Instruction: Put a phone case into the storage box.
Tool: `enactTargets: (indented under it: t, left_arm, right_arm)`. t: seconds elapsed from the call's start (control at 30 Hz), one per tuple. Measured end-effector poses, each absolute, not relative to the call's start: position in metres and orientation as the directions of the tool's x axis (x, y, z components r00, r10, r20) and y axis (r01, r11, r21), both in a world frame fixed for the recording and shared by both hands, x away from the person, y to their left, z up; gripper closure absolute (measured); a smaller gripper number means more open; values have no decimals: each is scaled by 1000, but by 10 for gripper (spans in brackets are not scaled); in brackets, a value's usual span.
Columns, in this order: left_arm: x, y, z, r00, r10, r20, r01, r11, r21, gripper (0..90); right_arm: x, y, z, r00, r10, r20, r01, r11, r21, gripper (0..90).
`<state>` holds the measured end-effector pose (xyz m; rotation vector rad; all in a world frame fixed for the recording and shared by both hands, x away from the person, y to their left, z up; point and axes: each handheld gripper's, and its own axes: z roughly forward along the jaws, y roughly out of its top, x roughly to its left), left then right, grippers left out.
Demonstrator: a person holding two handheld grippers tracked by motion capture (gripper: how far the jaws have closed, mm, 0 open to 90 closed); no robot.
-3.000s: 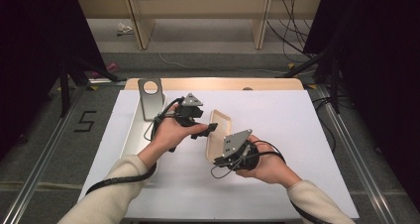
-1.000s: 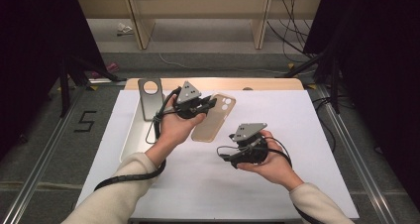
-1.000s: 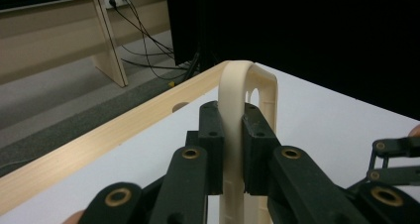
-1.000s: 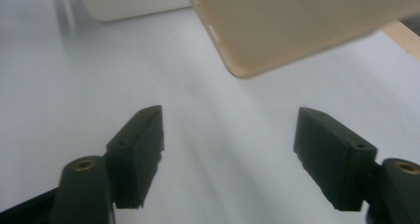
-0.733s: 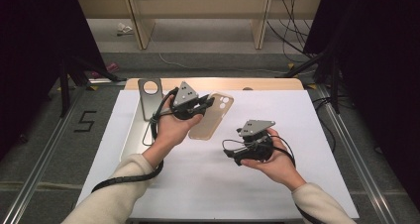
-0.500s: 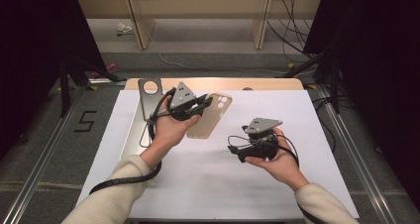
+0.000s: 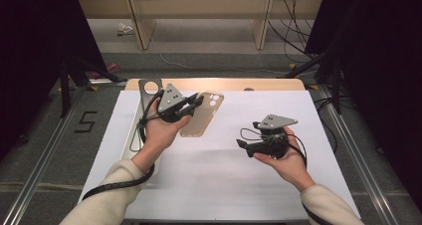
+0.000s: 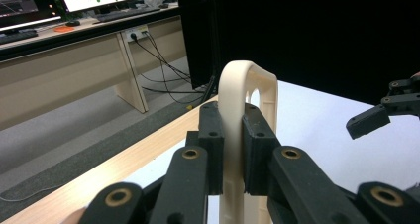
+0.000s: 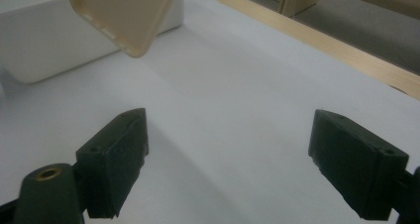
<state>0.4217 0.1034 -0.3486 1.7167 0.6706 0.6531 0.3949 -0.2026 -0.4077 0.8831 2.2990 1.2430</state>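
right hand-held gripper (image 9: 228,169): jaws wide, empty | beige phone case (image 9: 121,16): upper left, above white table (image 9: 237,95)

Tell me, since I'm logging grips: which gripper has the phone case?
The left gripper, its jaws clamped on the beige phone case; the right gripper is open, empty.

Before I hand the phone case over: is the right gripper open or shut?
Open. The right gripper has its jaws spread wide over bare table, nothing between them; the phone case sits clamped in the left gripper.
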Motion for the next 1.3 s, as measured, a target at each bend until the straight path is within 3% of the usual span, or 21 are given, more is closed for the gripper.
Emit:
enactTargets:
  t: [1.3]
  left_arm:
    - [416,154,-335,629,774,74,69,-151,986,814]
  right_arm:
    - [384,-254,-407,-608,792,55,399,245,884,162]
